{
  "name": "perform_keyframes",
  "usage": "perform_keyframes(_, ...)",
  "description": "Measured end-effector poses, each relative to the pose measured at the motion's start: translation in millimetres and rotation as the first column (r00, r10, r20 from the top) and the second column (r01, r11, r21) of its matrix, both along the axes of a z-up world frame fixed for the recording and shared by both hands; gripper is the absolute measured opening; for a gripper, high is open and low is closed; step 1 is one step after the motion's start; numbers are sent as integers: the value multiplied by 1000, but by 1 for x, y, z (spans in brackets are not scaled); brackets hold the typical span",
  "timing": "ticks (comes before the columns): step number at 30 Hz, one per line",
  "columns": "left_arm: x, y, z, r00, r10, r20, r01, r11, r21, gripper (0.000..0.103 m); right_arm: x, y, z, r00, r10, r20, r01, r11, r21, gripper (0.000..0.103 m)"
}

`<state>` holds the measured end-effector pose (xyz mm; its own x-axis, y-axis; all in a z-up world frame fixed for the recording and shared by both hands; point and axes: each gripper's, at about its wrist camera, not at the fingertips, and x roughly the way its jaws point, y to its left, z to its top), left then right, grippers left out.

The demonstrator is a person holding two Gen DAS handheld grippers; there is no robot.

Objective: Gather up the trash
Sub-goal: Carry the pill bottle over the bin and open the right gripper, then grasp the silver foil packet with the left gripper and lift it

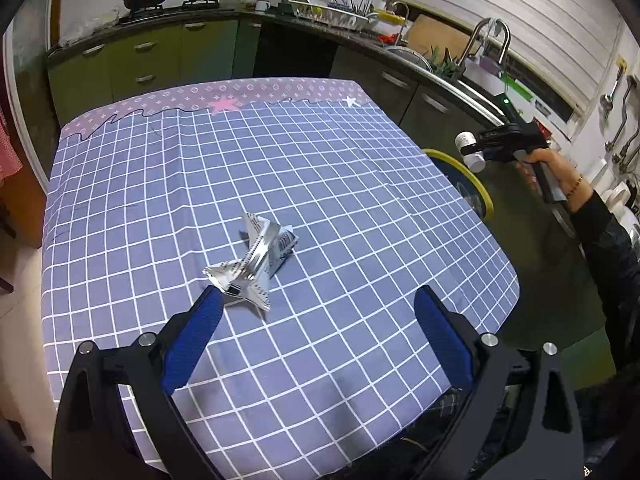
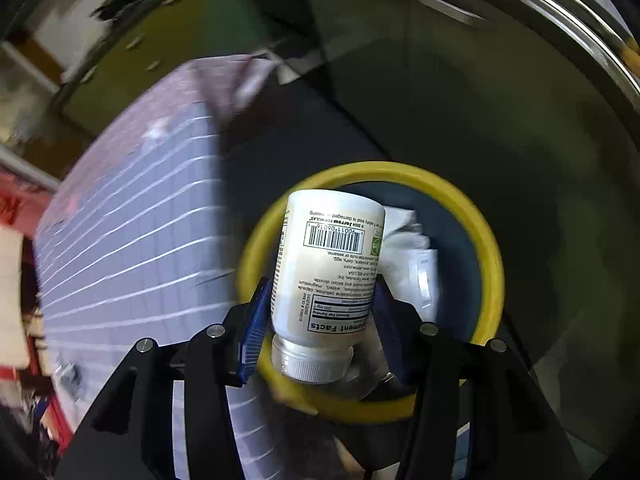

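A crumpled silver foil wrapper (image 1: 256,260) lies on the checked tablecloth (image 1: 340,184), just ahead of my left gripper (image 1: 318,304), whose blue pads stand wide apart and open with nothing between them. My right gripper (image 2: 320,292) is shut on a white supplement bottle (image 2: 328,276), cap toward the camera, held above a yellow-rimmed bin (image 2: 486,240) with white crumpled trash (image 2: 412,256) inside. From the left wrist view the right gripper (image 1: 472,150) and white bottle (image 1: 470,152) hang over the bin (image 1: 480,188) beside the table's right edge.
Green kitchen cabinets (image 1: 140,60) and a counter with a sink tap (image 1: 488,36) run behind and to the right of the table. A person's dark sleeve (image 1: 612,256) reaches in from the right. The bin stands on the floor between table and cabinets.
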<state>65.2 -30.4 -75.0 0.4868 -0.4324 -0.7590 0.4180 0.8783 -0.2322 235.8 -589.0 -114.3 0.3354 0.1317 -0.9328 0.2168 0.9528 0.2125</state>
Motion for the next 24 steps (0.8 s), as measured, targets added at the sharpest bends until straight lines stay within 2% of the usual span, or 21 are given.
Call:
perform_keyframes(5,1,-7,1,1000,-12,0,12,1000,20,92,10,-25,-34,997,-44,-69,40,998,-58,51)
perform_keyframes(8,2,-10,2,1000,-13,1,13,1000,24,92,3,-38,-33,996,-71,-45,67,994,-92,56)
perform_keyframes(15,7,-20,0,999,-51,1,51,998,47,92,-54,-19,21,995,-18,96,17,1000,10,62)
perform_keyframes(19,9,-22,2,997,-80,23,79,996,48,95,-102,5,50,973,35,227,-64,991,121,70)
perform_keyframes(22,12,-24,3,992,-114,50,109,990,90,96,-147,24,57,953,59,297,-118,976,185,70)
perform_keyframes(24,16,-28,2,987,-146,67,135,979,155,96,-169,36,54,946,65,319,-138,968,211,70)
